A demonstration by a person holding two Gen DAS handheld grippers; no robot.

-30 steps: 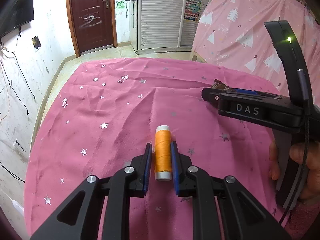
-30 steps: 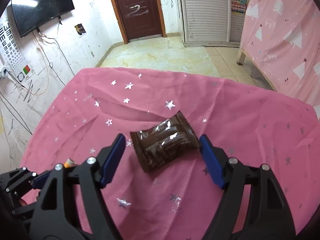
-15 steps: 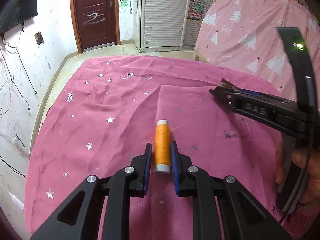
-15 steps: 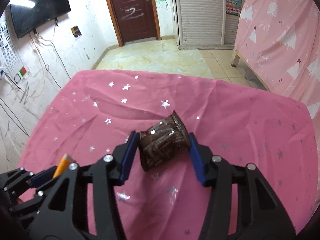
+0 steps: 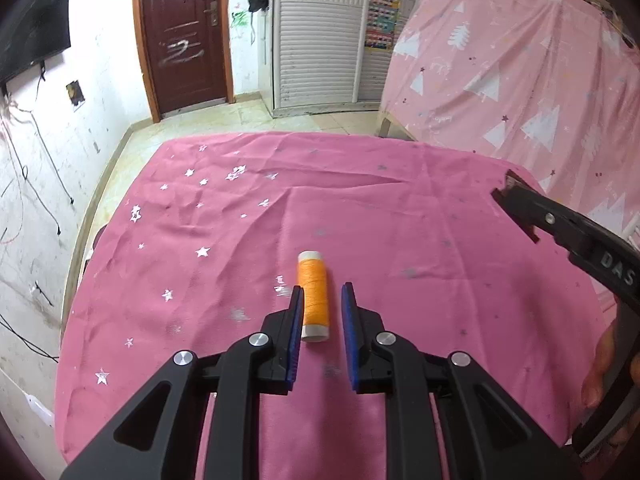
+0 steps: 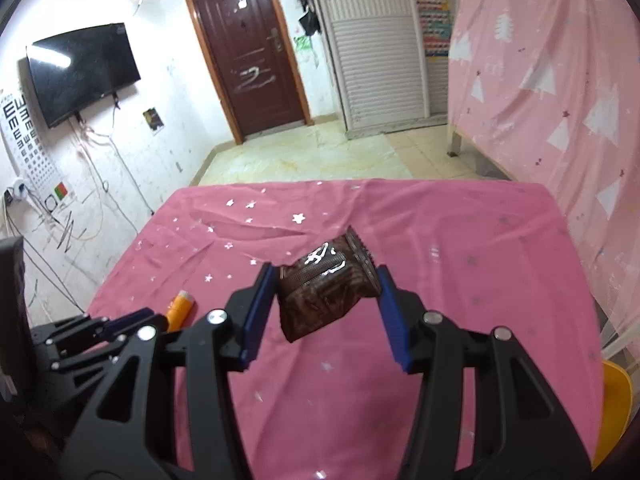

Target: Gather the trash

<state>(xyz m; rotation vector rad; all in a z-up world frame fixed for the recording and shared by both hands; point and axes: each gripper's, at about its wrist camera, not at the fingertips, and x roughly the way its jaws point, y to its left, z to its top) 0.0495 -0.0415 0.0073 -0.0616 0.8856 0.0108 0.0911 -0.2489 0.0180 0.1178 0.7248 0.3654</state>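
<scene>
Trash collection on a pink star-print tablecloth (image 5: 400,220), two hand-held grippers at work.

At left, left gripper (image 5: 322,288) poised over an orange thread spool (image 5: 314,292), pads narrowly parted and clamping nothing. Left pad level with the spool's side, actual contact impossible to confirm; a sliver of cloth showing before the right pad. Spool lying flat on the cloth near the table's middle, lined up along the fingers, seemingly approached that way for a straight pinch across its slim body.

At right, right gripper (image 6: 325,270) clenched on a brown snack wrapper (image 6: 320,292), both blue pads pressing its ends and buckling the foil into an arch. Wrapper apparently clear of the cloth, squeezed edge to edge probably because a flat packet offers no other purchase. Person's hand (image 5: 608,372) wrapped round that gripper's handle at the frame edge.

Likely stage: one piece of trash secured and ready for carrying off, spool not yet taken. Drop-off point not visible in either view.
</scene>
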